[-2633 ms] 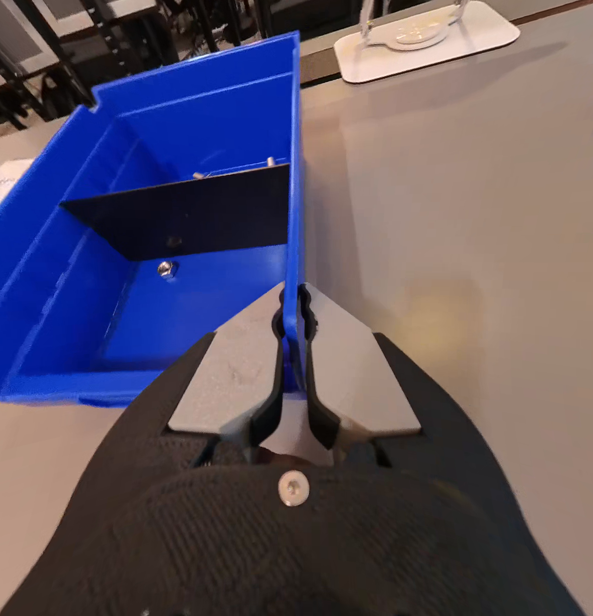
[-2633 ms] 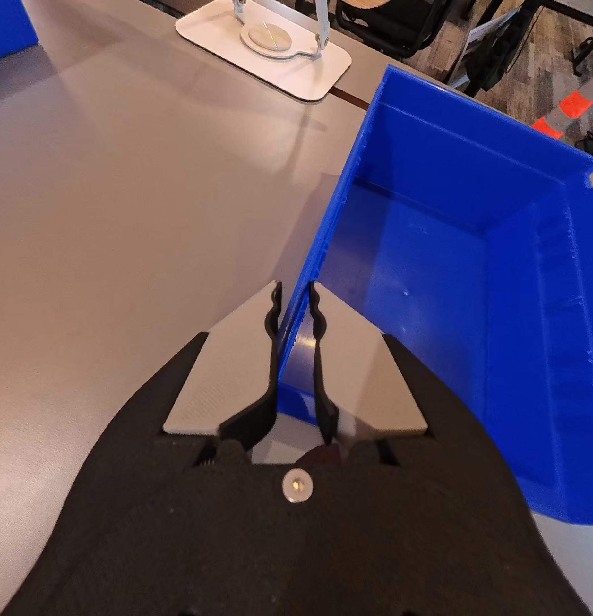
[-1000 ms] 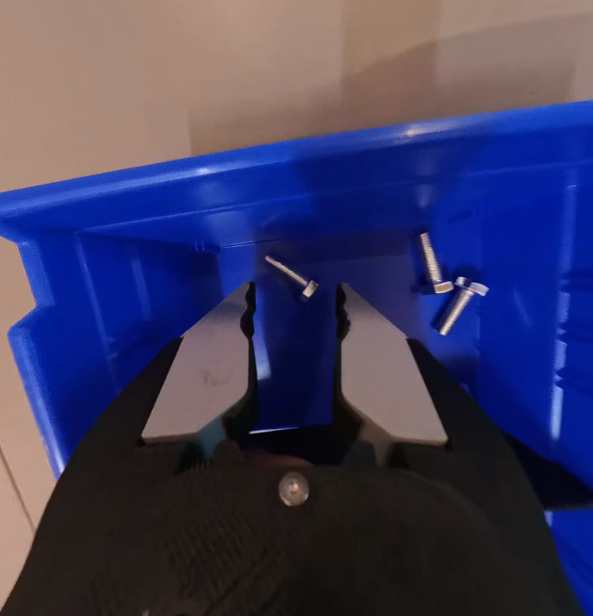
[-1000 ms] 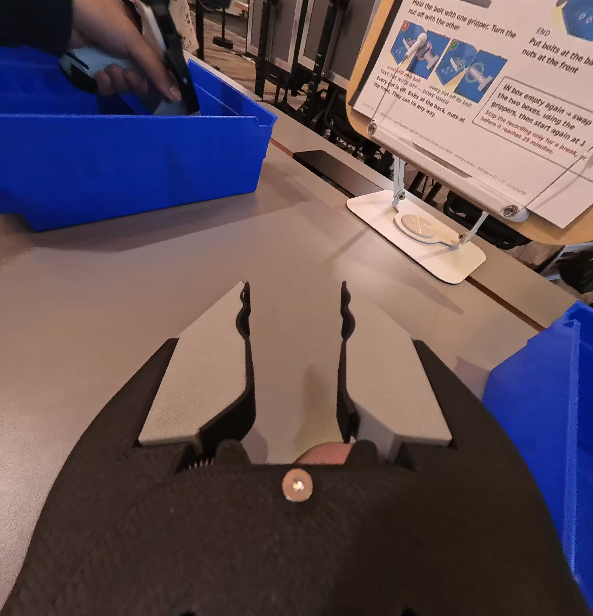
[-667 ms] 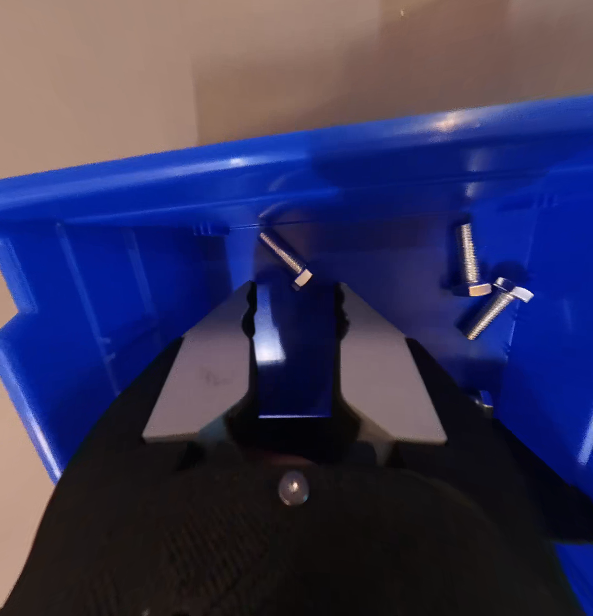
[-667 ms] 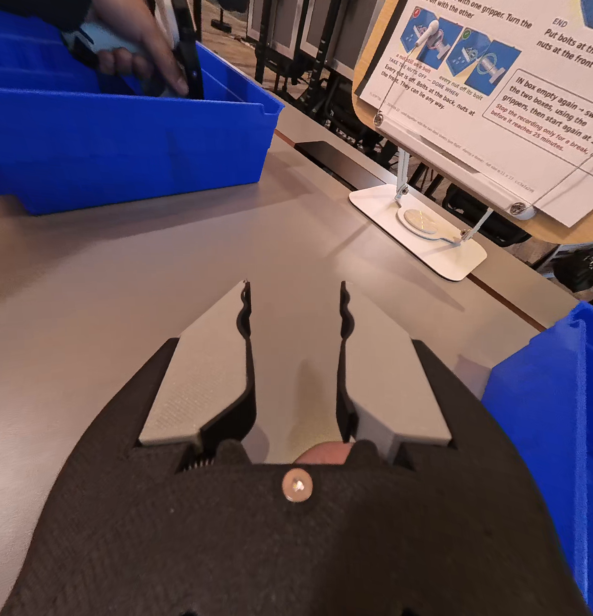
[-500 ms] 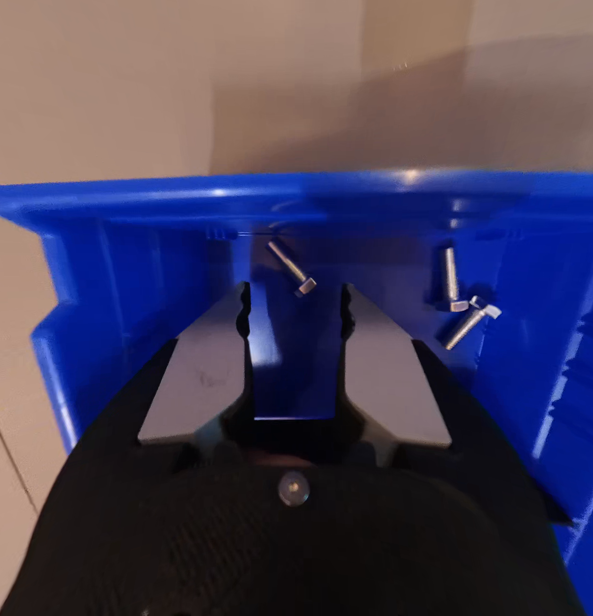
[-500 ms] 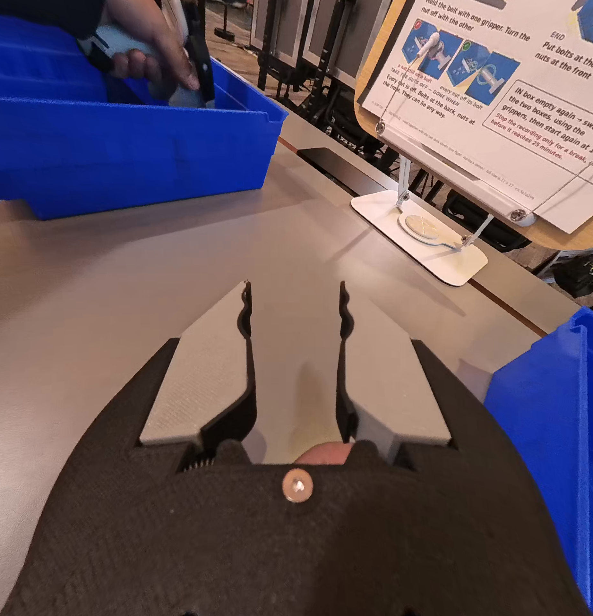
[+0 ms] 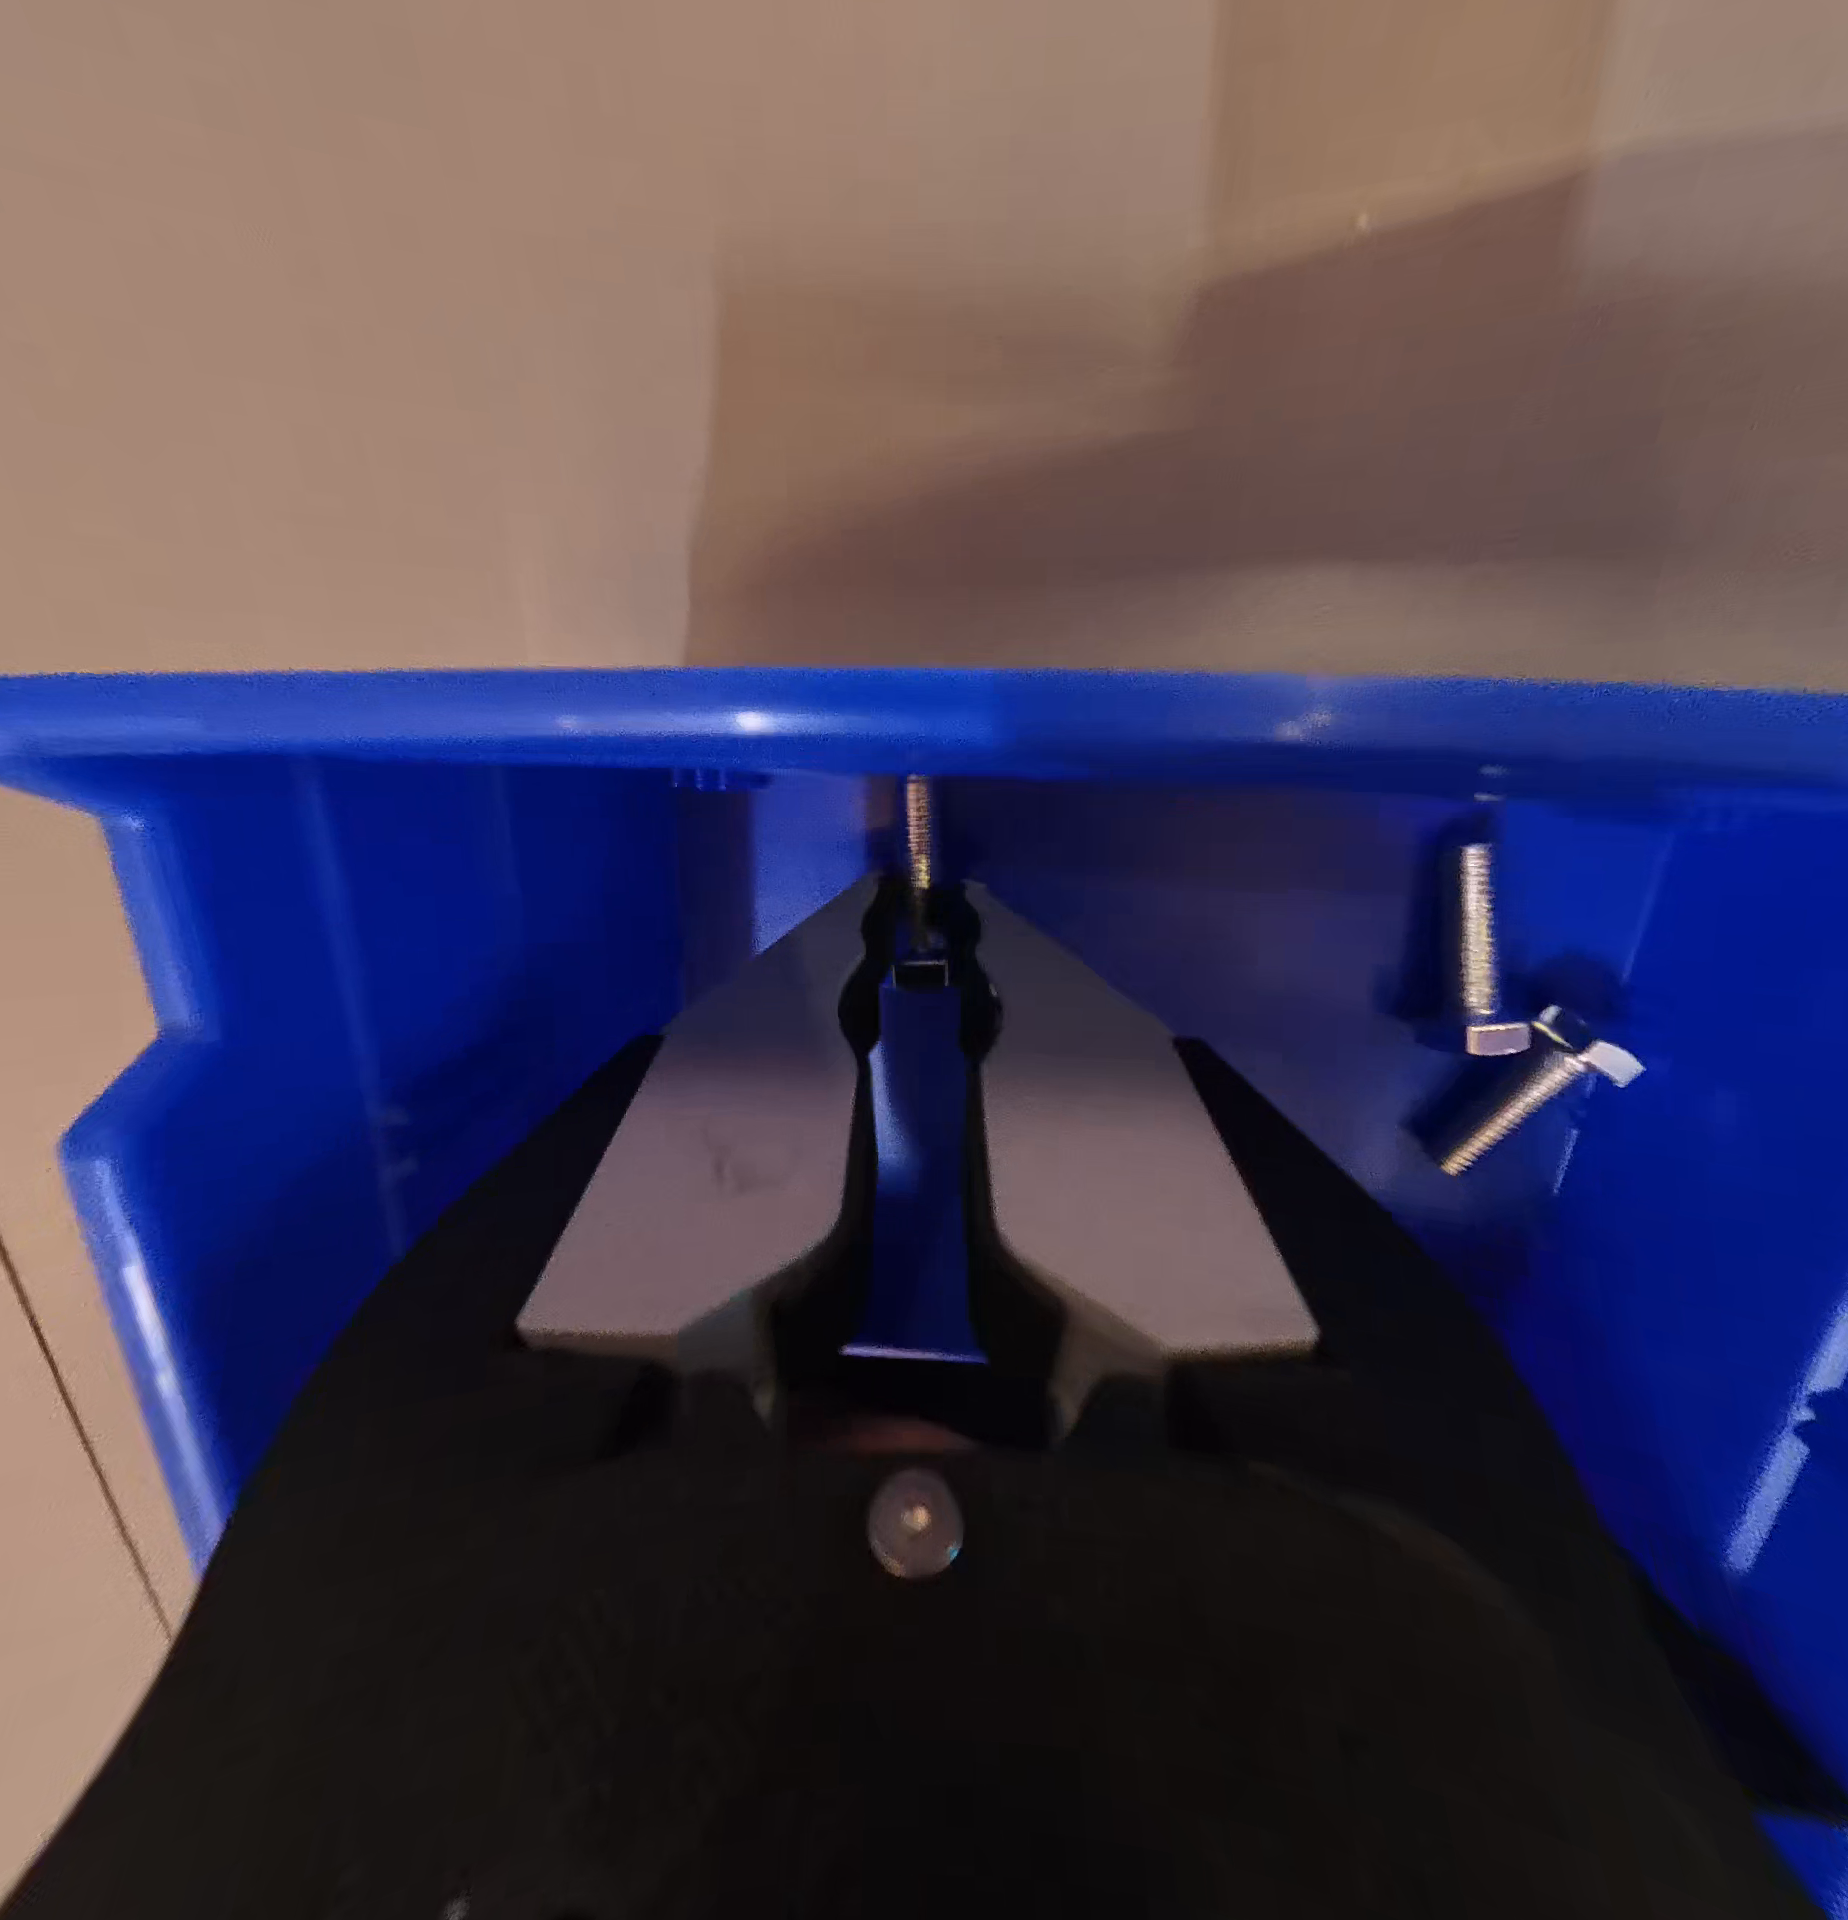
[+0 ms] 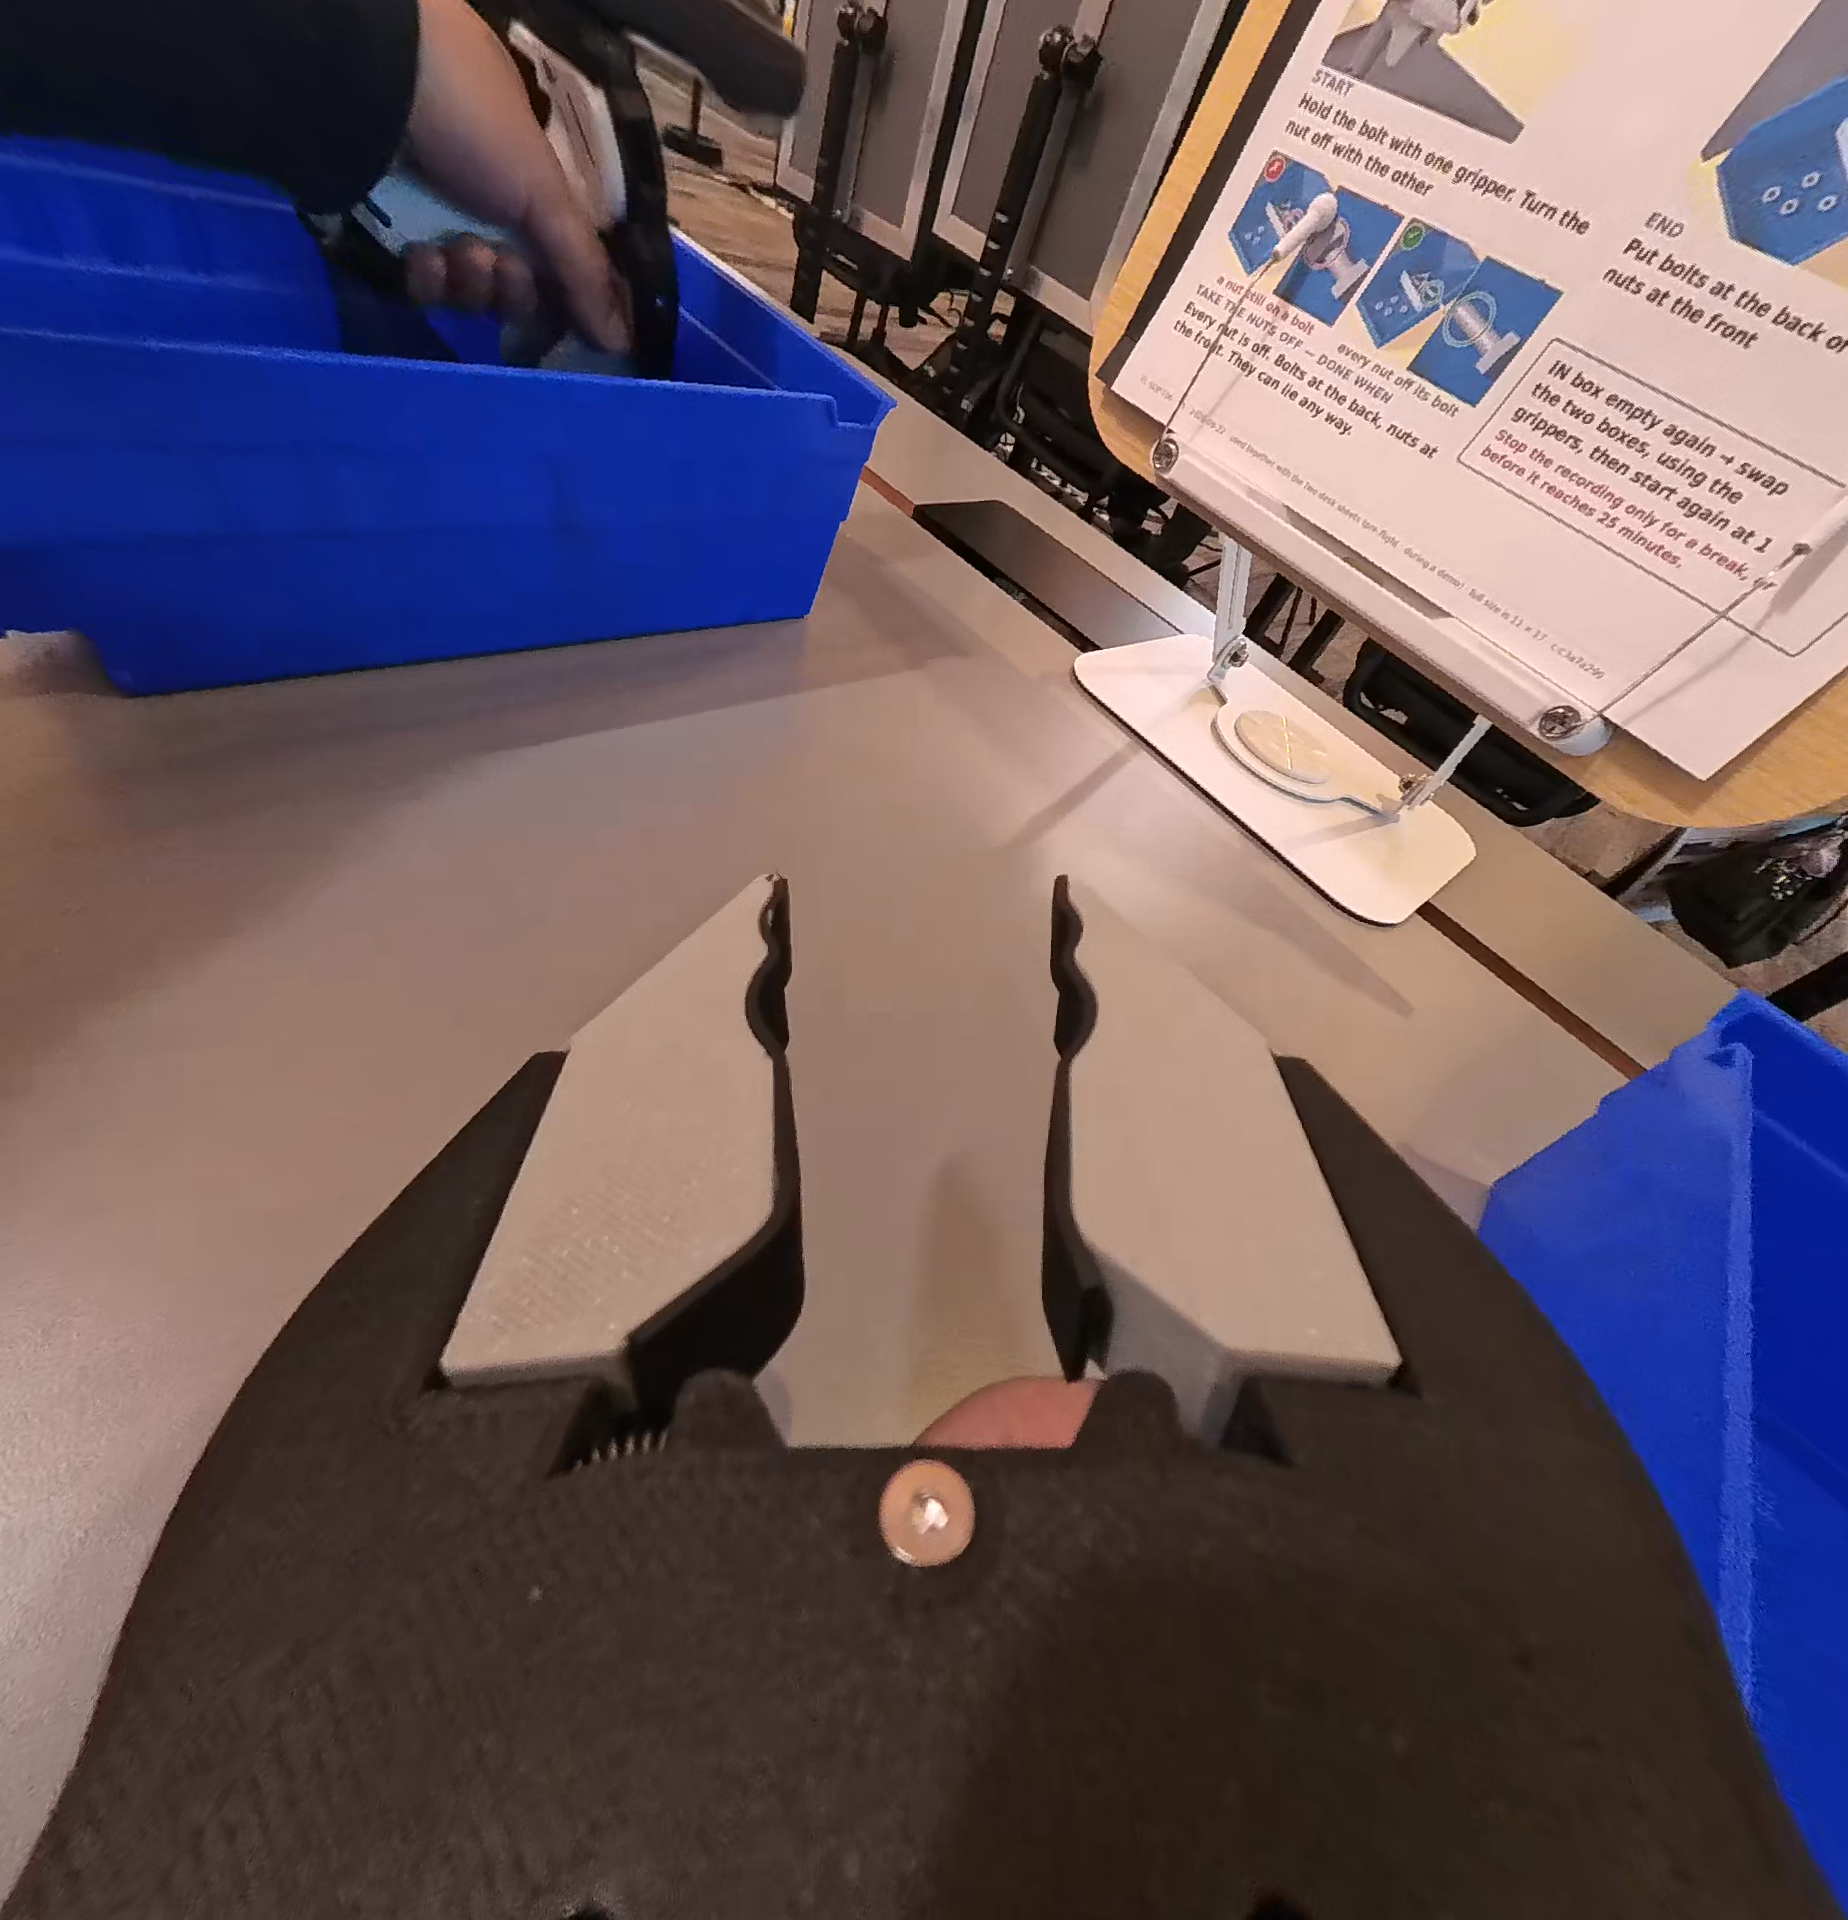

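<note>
Bolt [image 9: 918, 862] sits clamped head-first between the left gripper [image 9: 922, 940] fingers inside the blue bin [image 9: 380, 935], right gripper [image 10: 915, 904] fingers apart above the counter [image 10: 328, 883].

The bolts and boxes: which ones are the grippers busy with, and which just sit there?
Busy:
left gripper, shut on bolt
blue bin

Just sitting:
two loose bolts
right gripper, open over table
second blue bin
sign stand

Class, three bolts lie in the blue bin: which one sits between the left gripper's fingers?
The middle bolt, clamped at its head; the other two bolts lie free at the right.
</note>
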### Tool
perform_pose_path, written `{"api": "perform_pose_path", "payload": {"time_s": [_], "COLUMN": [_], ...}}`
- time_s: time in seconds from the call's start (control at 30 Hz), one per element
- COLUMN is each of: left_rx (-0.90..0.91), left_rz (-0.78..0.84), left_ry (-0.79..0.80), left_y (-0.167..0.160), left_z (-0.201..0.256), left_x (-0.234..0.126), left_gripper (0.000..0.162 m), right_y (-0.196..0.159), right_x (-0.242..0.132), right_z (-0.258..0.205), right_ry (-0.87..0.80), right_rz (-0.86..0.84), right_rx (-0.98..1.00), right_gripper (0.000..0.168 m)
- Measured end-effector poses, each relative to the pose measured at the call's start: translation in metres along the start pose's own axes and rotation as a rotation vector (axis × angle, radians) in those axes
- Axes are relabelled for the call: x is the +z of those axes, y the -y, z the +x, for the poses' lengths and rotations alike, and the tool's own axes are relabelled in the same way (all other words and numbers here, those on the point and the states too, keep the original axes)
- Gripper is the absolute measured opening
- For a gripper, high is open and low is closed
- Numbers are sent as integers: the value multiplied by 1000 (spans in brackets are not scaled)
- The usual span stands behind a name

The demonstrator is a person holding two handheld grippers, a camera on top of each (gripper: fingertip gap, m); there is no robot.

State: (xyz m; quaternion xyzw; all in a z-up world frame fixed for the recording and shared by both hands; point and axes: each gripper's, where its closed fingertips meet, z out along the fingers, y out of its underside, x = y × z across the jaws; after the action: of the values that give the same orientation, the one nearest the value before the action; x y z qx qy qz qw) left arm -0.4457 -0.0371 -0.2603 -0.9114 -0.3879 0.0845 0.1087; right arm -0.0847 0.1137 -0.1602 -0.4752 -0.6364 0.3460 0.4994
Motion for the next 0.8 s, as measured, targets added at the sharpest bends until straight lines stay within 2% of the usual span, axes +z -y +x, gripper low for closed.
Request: {"api": "perform_pose_path", "payload": {"time_s": [0.1, 0.2, 0.3, 0.37, 0.47, 0.57, 0.7, 0.8], "left_rx": [37, 97, 148, 258, 426, 542, 614, 640], "left_rz": [67, 196, 389, 598, 851, 1043, 1164, 1172], "left_ry": [-9, -7, -98, -225, -363, -448, -541, -518], "left_y": [5, 14, 22, 20, -20, -77, -135, -152], "left_z": [0, 1, 22, 61, 132, 204, 273, 299], "left_x": [-10, -37, -86, -135, -203, -239, -246, -228], "left_gripper": [8, 7, 8, 8, 8, 8, 7, 7], "right_y": [-1, -3, 0, 6, 18, 38, 62, 67], "right_x": [0, 0, -1, -3, -9, -19, -37, -42], "right_z": [3, 6, 6, -3, -22, -25, -29, -35], "right_ry": [-5, 5, 48, 139, 325, 421, 575, 672], "right_rz": [-3, -5, 16, 46, 87, 192, 327, 359], "right_rx": [6, 43, 103, 160, 266, 381, 536, 627], "right_gripper": [46, 44, 42, 38, 38, 35, 27, 30]}}
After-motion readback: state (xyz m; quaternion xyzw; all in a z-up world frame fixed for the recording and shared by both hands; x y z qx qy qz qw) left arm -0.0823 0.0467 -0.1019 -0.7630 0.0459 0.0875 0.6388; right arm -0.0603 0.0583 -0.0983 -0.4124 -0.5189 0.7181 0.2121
